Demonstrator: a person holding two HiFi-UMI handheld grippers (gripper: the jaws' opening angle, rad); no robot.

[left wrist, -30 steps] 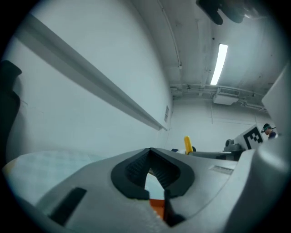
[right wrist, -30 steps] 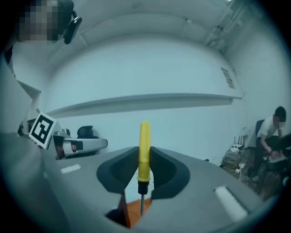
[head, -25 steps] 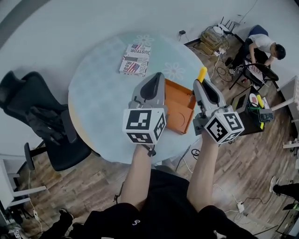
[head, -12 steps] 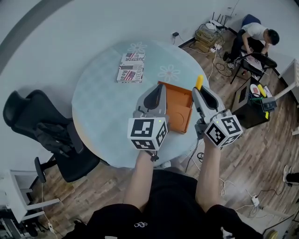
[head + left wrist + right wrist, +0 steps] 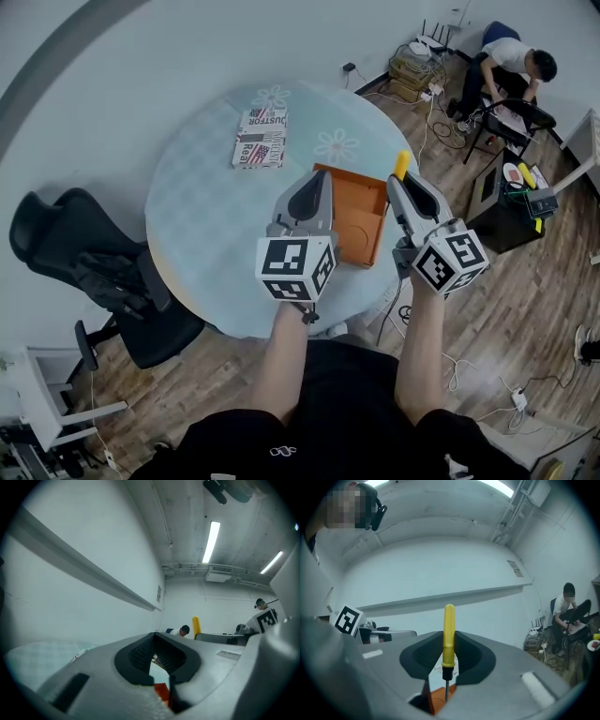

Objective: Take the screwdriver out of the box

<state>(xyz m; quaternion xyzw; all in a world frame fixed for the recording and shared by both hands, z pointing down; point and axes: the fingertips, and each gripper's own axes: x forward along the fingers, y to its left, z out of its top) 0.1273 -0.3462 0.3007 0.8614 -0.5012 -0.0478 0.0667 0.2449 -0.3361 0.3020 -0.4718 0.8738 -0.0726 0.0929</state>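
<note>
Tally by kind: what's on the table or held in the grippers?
Orange box: 1
Yellow-handled screwdriver: 1, held in the right gripper
Printed booklet: 1
Total: 3

Yellow-handled screwdriver (image 5: 449, 634), orange box (image 5: 361, 225), pale checked, flower-printed table (image 5: 206, 187)

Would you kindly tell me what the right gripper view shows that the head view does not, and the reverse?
Only the right gripper view: the screwdriver's thin shaft and black collar, with the jaws closed on its yellow handle. Only the head view: the round table, magazine and black chair. Both: the yellow handle, the orange box and a person in the background.
</note>
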